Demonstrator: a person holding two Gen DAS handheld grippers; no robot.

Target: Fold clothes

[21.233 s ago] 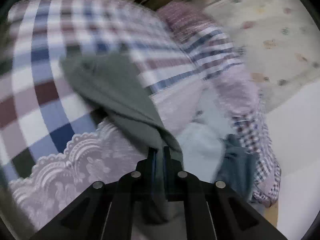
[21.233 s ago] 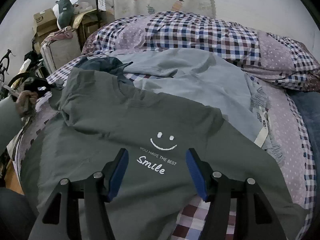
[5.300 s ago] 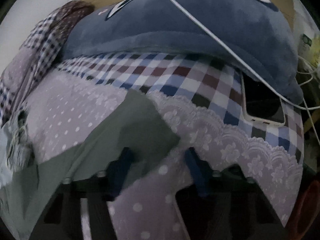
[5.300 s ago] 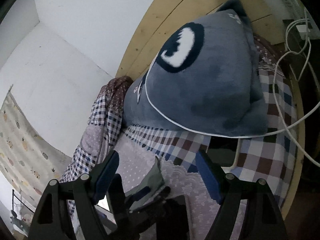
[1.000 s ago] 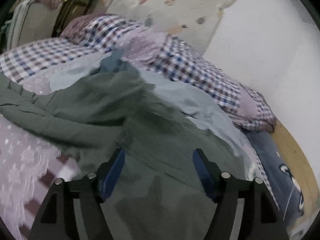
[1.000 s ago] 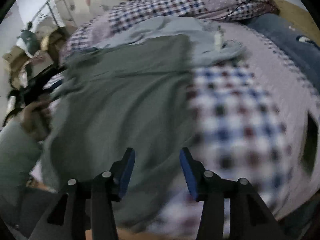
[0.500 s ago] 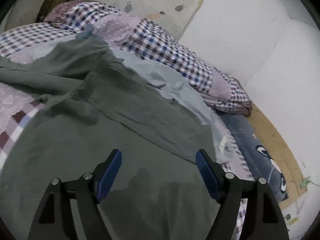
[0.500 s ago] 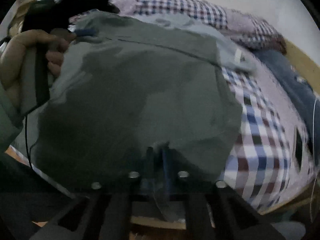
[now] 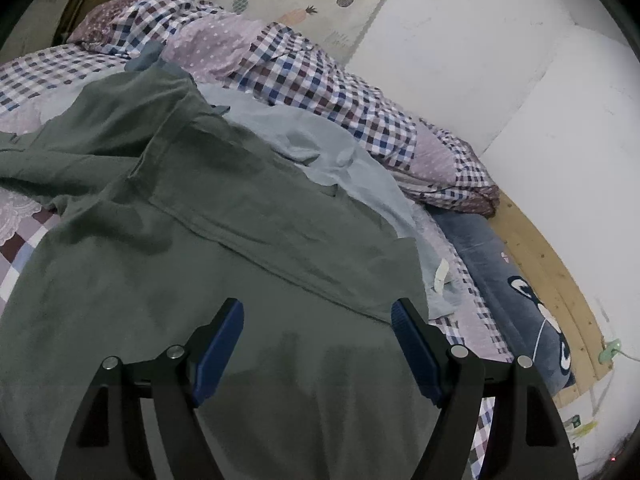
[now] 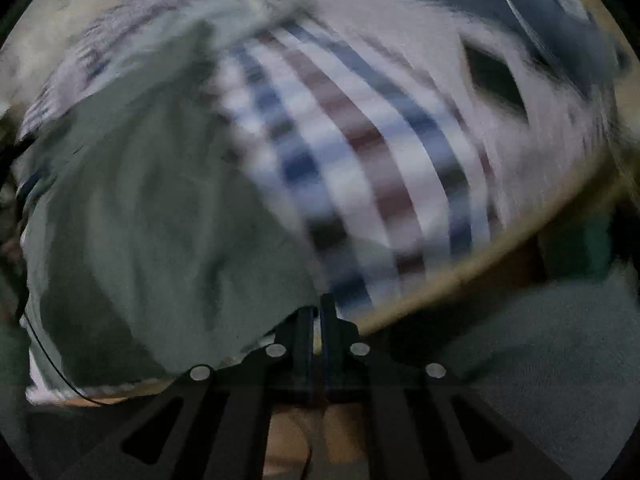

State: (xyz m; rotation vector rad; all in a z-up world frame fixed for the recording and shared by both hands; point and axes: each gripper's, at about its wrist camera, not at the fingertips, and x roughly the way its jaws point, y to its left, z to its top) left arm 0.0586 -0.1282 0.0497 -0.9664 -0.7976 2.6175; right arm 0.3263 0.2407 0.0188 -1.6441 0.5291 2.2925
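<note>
Left wrist view showed a bed [image 9: 24, 80] covered by a checked sheet, with a white wall [image 9: 500, 52] behind it and a rumpled checked quilt [image 9: 304, 80] heaped along the far side. A green shirt [image 9: 224, 248] lay spread over the near part of the bed, one portion folded back across it so that a hemmed edge ran diagonally over the cloth. A pale blue garment [image 9: 336, 160] lay partly beneath the green shirt, between it and the quilt. A dark blue plush pillow [image 9: 516, 296] lay to the right, beside a wooden board. The left gripper [image 9: 316, 344] hung above the near part of the green shirt with its blue-padded jaws spread wide apart and nothing between them. Right wrist view was heavily blurred. It showed the green shirt [image 10: 152, 216] on the left over the checked sheet, and the edge of the bed [image 10: 500, 248] running across the frame. The right gripper [image 10: 317, 312] had its jaws drawn together, pinched on the near edge of the green shirt. A thin black cable [image 10: 48, 352] crossed the lower left.
</note>
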